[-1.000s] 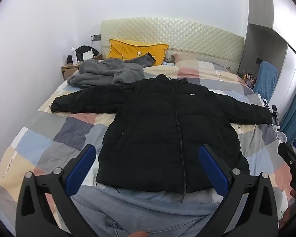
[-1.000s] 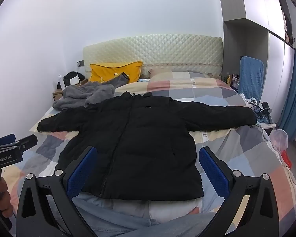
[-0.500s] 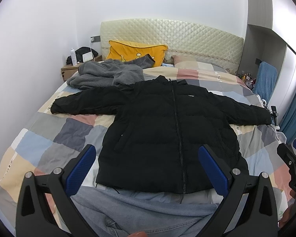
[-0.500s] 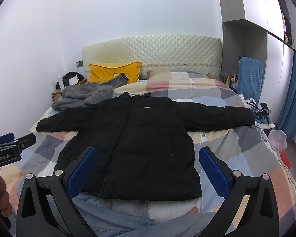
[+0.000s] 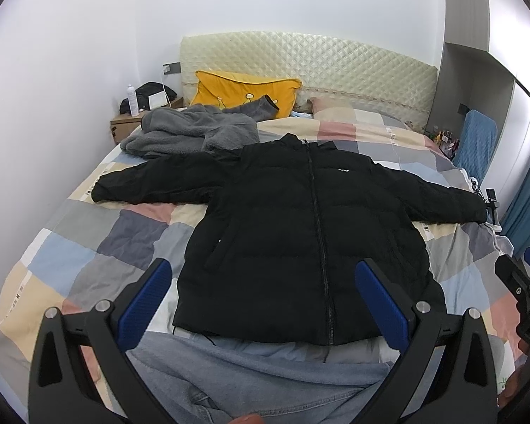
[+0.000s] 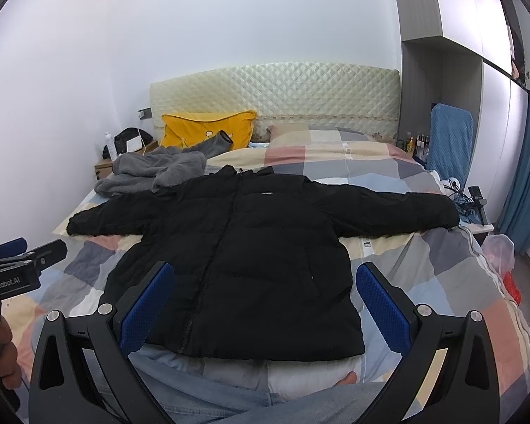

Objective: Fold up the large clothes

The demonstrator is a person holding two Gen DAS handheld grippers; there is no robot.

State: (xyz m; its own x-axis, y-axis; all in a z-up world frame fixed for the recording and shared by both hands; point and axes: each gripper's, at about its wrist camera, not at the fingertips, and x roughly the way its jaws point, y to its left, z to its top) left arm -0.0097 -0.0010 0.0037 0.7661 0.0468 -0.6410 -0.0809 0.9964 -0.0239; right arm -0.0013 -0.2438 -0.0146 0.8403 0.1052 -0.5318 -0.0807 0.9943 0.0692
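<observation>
A black puffer jacket lies face up and zipped on the patchwork bed, spread flat with both sleeves stretched out to left and right, its collar toward the far headboard and its hem at the near edge. The hem rests over a pair of light blue jeans that lies nearest the cameras. Beyond the left sleeve, a crumpled grey fleece garment sits near a yellow pillow.

The left gripper hangs above the near hem with its blue fingers spread wide and nothing between them. The right gripper is likewise wide open and empty, held over the near right part of the hem.

The jacket looks light for its bulk, soft and springy: quilted padding will likely puff back up after a fold, and the smooth shell may slide between the pads. A deep pinch on a firm seam should serve best. The cuff of the right sleeve and the cuff of the left sleeve look like good holds for bringing the sleeves across the chest, and the two corners of the hem for doubling the body toward the collar. A shallow grip on a padded panel would probably slip.
</observation>
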